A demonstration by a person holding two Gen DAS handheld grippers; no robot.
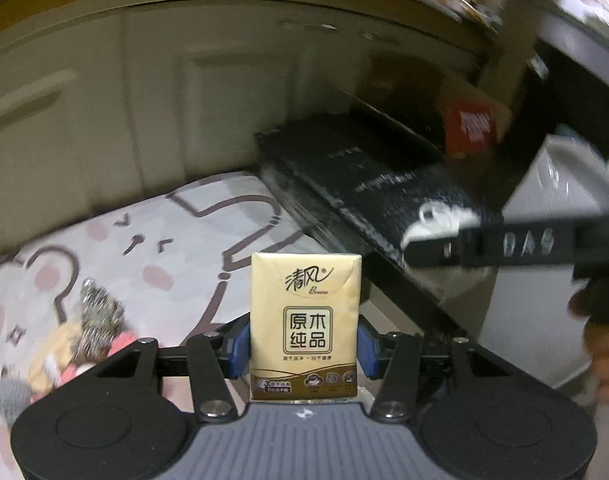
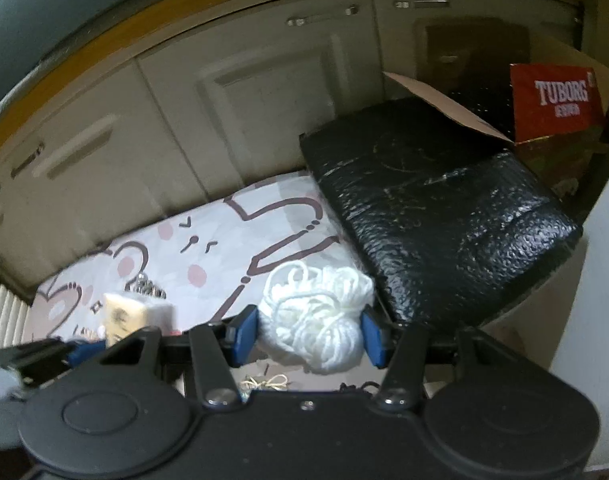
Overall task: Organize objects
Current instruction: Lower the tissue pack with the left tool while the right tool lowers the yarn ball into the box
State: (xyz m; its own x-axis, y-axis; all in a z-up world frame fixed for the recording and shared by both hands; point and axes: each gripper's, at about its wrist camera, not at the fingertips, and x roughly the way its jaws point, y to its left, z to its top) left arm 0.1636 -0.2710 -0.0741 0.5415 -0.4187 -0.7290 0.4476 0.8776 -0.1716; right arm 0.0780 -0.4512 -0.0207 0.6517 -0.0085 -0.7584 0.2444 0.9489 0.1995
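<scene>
While our left tool (image 1: 304,346) pinches the tissue pack (image 1: 305,322), our right tool (image 2: 310,334) clamps the white yarn (image 2: 318,320). Neither is placed yet, and clutter (image 1: 84,344) remains on the bed (image 1: 176,240).

We see open bedsheet (image 2: 208,248) at centre left; the black box (image 2: 444,216) at right and cabinets (image 2: 224,112) behind block passage.

Dim indoor light; strong fisheye bending at edges; motion blur beyond the sharp tissue pack (image 1: 305,326); glare on black padded case (image 2: 436,216).
</scene>
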